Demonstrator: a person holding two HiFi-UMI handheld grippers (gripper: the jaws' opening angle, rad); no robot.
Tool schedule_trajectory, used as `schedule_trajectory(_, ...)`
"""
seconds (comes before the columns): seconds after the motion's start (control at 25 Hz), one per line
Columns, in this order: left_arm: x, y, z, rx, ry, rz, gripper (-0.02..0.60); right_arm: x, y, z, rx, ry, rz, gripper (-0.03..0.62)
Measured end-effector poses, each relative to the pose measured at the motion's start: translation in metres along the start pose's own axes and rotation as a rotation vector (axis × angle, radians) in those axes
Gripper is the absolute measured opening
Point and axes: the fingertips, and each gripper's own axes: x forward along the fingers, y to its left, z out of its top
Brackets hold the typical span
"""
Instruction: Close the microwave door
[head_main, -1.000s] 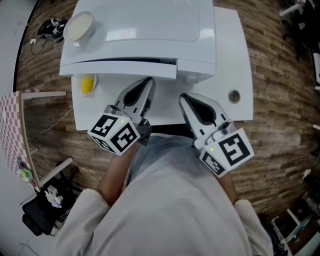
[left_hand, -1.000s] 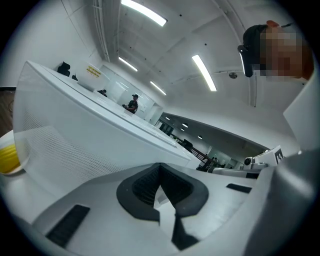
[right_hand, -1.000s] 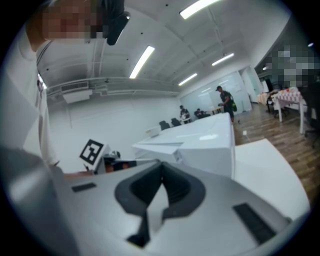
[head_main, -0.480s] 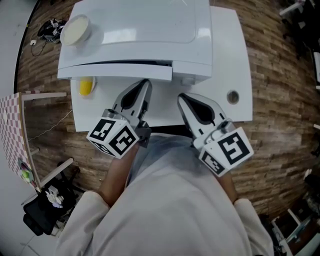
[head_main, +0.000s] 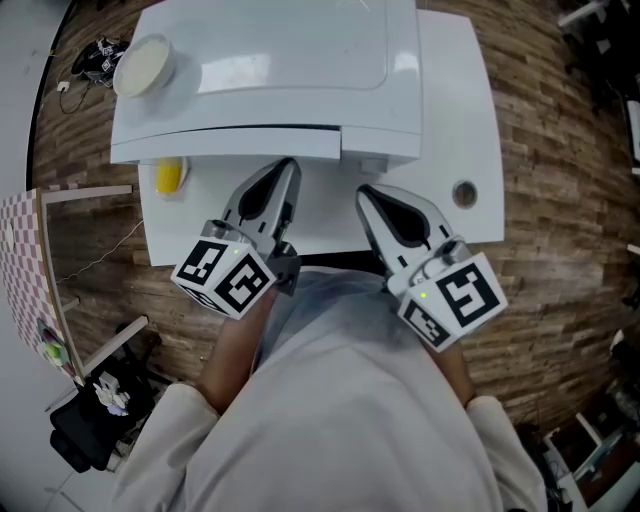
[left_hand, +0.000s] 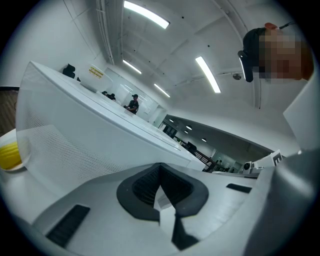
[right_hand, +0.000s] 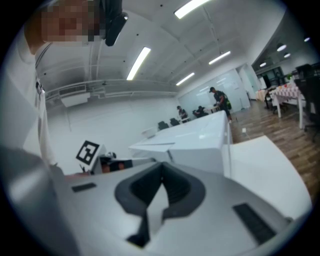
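Observation:
The white microwave (head_main: 290, 60) stands on a white table (head_main: 455, 120) in the head view. Its door (head_main: 225, 143) lies almost against the body, with a thin dark gap along its upper edge. My left gripper (head_main: 285, 166) is shut and empty, its tip right at the door's front face near the right end. In the left gripper view the shut left gripper (left_hand: 160, 167) points along the door's mesh window (left_hand: 75, 150). My right gripper (head_main: 364, 192) is also shut and empty, just below the microwave's control side; the right gripper (right_hand: 161, 167) faces the microwave (right_hand: 200, 140).
A cream round dish (head_main: 143, 62) sits on the microwave's top left corner. A yellow object (head_main: 168, 177) lies on the table under the door's left end. The table has a cable hole (head_main: 464, 193). A checkered board (head_main: 20, 260) stands at the left over the wooden floor.
My left gripper has edged slightly up and to the left, close against the door. The right gripper has hardly moved. The door's gap looks much the same.

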Motion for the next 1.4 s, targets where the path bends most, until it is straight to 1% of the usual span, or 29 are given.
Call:
schedule_trajectory(0.08, 0.004, 0.002, 0.002, -0.009, 0.0, 0.002, 0.017, 0.001, -0.002, -0.001, 0.005, -0.001, -0.008, 0.021)
schedule_trajectory(0.2, 0.006, 0.004, 0.004, 0.006, 0.0, -0.001, 0.017, 0.002, -0.006, -0.006, 0.009, 0.006, -0.024, 0.021)
schedule_trajectory(0.44, 0.005, 0.005, 0.003, 0.019, 0.019, -0.031, 0.017, -0.001, -0.018, -0.018, 0.022, 0.023, -0.074, 0.021)
schedule_trajectory(0.72, 0.002, 0.002, 0.002, 0.015, 0.046, -0.041, 0.017, -0.008, -0.019, -0.004, 0.023, -0.025, -0.097, 0.021)
schedule_trajectory(0.92, 0.005, -0.017, -0.004, 0.034, 0.075, -0.084, 0.017, -0.017, -0.023, 0.006, 0.028, -0.054, -0.079, 0.021)
schedule_trajectory(1.04, 0.0, -0.026, -0.008, 0.036, 0.084, -0.103, 0.017, -0.021, -0.021, 0.009, 0.005, -0.051, -0.056, 0.021)
schedule_trajectory(1.28, -0.01, -0.036, -0.005, 0.066, 0.078, -0.106, 0.017, -0.034, -0.019, 0.02, -0.06, -0.044, -0.027, 0.021)
schedule_trajectory(1.4, -0.019, -0.036, -0.001, 0.069, 0.065, -0.097, 0.017, -0.037, -0.013, 0.02, -0.067, -0.041, -0.024, 0.021)
